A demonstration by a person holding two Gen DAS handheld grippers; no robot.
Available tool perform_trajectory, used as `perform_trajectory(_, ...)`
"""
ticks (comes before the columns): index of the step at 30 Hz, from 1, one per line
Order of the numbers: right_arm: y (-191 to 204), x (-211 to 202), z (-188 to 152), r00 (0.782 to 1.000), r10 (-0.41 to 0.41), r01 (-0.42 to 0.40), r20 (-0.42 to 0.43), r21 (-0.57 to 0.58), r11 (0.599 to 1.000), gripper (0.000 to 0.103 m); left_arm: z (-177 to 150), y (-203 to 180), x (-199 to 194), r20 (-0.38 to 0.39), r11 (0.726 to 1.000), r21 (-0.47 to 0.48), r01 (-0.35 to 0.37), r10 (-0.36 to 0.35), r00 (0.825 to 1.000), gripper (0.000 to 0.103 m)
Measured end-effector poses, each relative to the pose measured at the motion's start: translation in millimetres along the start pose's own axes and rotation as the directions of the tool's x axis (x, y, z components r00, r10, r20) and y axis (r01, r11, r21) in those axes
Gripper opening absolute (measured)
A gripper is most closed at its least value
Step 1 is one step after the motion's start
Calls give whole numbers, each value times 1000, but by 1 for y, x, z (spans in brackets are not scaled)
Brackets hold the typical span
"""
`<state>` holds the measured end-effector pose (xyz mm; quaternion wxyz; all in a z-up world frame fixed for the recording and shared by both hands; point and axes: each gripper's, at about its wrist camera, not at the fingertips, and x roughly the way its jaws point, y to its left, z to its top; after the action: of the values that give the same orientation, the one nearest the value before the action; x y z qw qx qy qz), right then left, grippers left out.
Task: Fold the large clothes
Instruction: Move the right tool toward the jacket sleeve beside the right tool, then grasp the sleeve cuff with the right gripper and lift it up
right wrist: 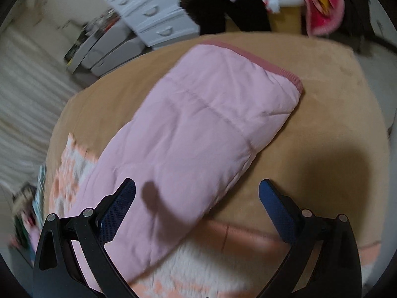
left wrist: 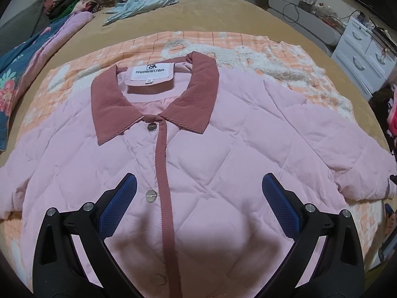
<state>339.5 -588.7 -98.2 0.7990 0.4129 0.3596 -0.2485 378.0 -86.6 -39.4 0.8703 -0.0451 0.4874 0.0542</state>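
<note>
Both grippers, left (left wrist: 197, 186) and right (right wrist: 197, 191), hover spread wide over a pink quilted jacket (left wrist: 211, 136) lying flat on a bed (left wrist: 223, 15).

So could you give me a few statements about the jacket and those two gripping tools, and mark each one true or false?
1. The jacket lies front side up with its collar showing. True.
2. The left gripper is clamped on the jacket. False: its jaws stand open above the front, holding nothing.
3. The right gripper is open. True: it is over the sleeve and holds nothing.
4. The jacket is blue. False: it is pink with a darker rose collar.
5. The sleeve is already folded across the chest. False: in the right wrist view it lies stretched out on the bed.
</note>
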Motion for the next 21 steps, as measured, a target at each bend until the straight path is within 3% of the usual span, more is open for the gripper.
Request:
perform_trajectory(3, -9, 6, 10, 999, 7, -10, 43, 52, 999, 72, 1, -3, 0, -6, 1000, -3, -19, 19, 1000, 95)
perform_trajectory(6, -13, 8, 16, 998, 39, -43, 56, 70, 997, 57, 2, -6, -3, -11, 999, 1, -38, 38, 999, 95)
perform_trajectory(8, -12, 6, 19, 995, 79, -83, 66, 48, 995, 37, 4, -9, -6, -9, 999, 7, -37, 37, 999, 95)
perform_trajectory(10, -7, -1, 20, 991, 111, -113, 76, 18, 993, 29, 6, -11, -12, -1, 999, 19, -39, 39, 999, 95)
perform_trajectory(15, 27, -34, 26, 974, 191, -178, 119, -106, 978, 23, 10, -12, -27, 10, 999, 27, -20, 20, 1000, 95)
perform_trajectory(21, 96, -94, 19, 937, 300, -229, 180, -332, 915, 22, 17, 4, -50, 24, 1000, 13, 9, -9, 1000, 95)
